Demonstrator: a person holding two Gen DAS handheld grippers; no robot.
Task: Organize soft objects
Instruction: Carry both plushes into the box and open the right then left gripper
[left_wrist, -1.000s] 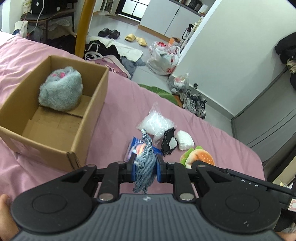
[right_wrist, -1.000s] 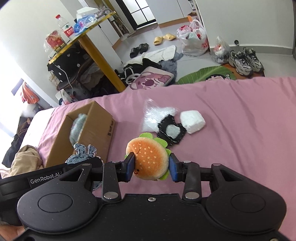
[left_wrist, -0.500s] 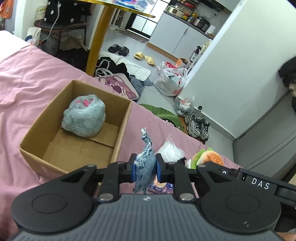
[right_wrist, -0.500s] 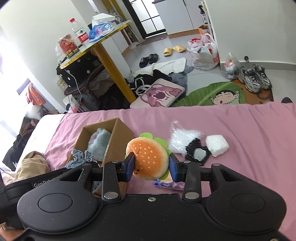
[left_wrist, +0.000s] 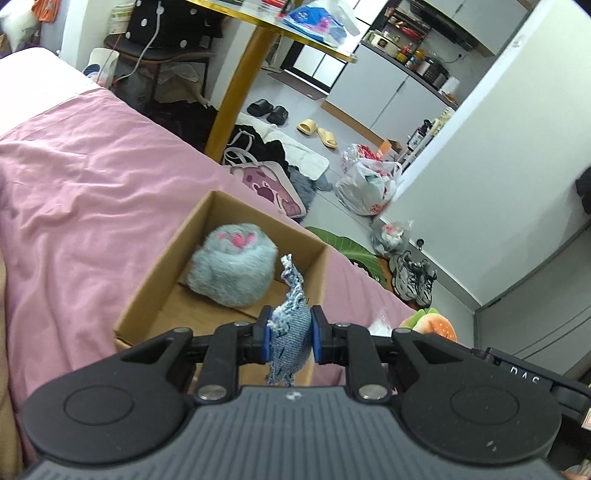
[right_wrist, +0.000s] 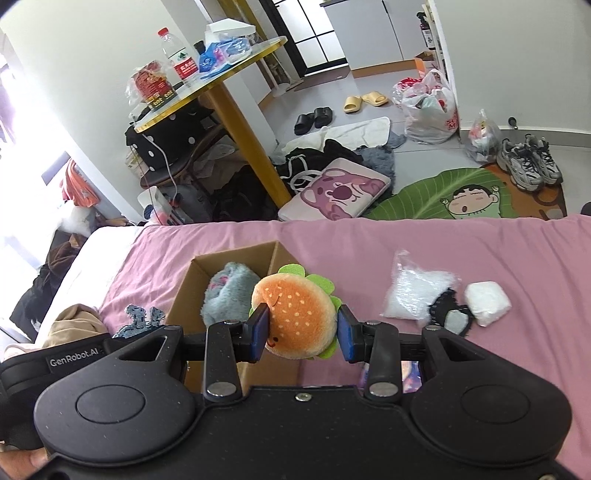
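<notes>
My left gripper (left_wrist: 289, 334) is shut on a frayed blue denim soft toy (left_wrist: 289, 332), held above the near right part of an open cardboard box (left_wrist: 162, 273) on the pink bed. A grey fluffy plush (left_wrist: 232, 269) lies inside the box. My right gripper (right_wrist: 301, 330) is shut on an orange hamburger plush (right_wrist: 295, 319) with green felt edges, just right of the box (right_wrist: 192, 275). The hamburger plush (left_wrist: 432, 326) shows past my left fingers. The denim toy (right_wrist: 140, 319) peeks out at the left in the right wrist view.
On the pink bedsheet (right_wrist: 461, 243) to the right lie a clear bag of white stuffing (right_wrist: 413, 291), a black-and-grey pouch (right_wrist: 448, 319) and a white soft block (right_wrist: 485, 302). A yellow table leg (left_wrist: 240, 88), bags, shoes and clothes fill the floor beyond the bed edge.
Both grippers have moved left toward the box with their toys still held. The denim toy went from over the loose items to over the box. The hamburger plush now sits beside the box's right wall.
</notes>
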